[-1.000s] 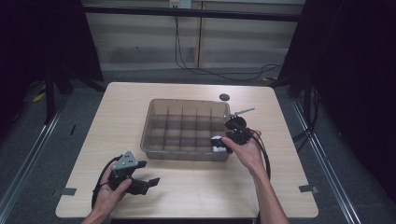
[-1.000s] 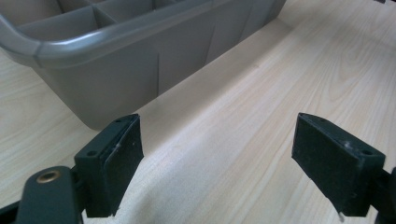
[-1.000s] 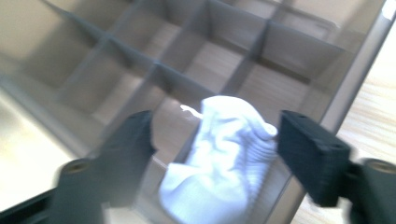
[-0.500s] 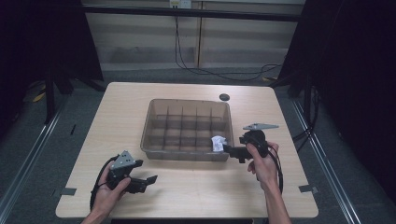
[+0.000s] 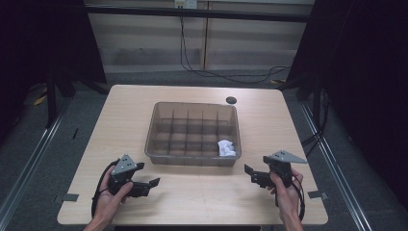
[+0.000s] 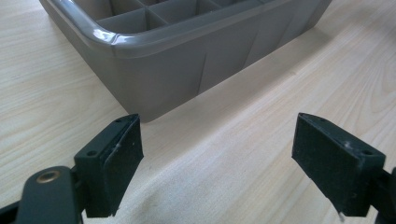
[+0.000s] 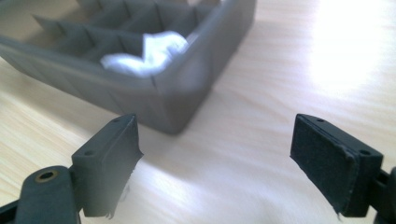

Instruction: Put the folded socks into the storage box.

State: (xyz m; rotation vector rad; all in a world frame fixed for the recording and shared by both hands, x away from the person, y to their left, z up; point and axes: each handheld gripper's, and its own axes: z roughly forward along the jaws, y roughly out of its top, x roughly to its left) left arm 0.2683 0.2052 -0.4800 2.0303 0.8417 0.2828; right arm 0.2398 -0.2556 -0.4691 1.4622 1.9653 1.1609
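Note:
A grey divided bin point(image 5: 192, 160) stands mid-table, with a crumpled white wad point(image 5: 226, 147) in its near right compartment. The same wad point(image 7: 149, 51) shows behind the bin's corner point(image 7: 177, 107) in the right gripper view. My right gripper point(image 5: 249, 174) rests on the table at the front right, open and holding nothing, pointing left toward the bin. Front left, my left gripper point(image 5: 153, 185) also lies open with nothing in it, pointing right. In the left gripper view the bin's near corner point(image 6: 140, 65) stands just ahead of the wide-apart jaws.
A small dark round disc point(image 5: 231, 100) lies on the wooden table point(image 5: 202, 192) behind the bin's far right corner. Black cables trail from both grippers over the front edge. Dark floor and rails surround the table.
My right gripper has drawn back from the bin's near right compartment to the table's front right, leaving the white wad in the bin. The left gripper has barely moved.

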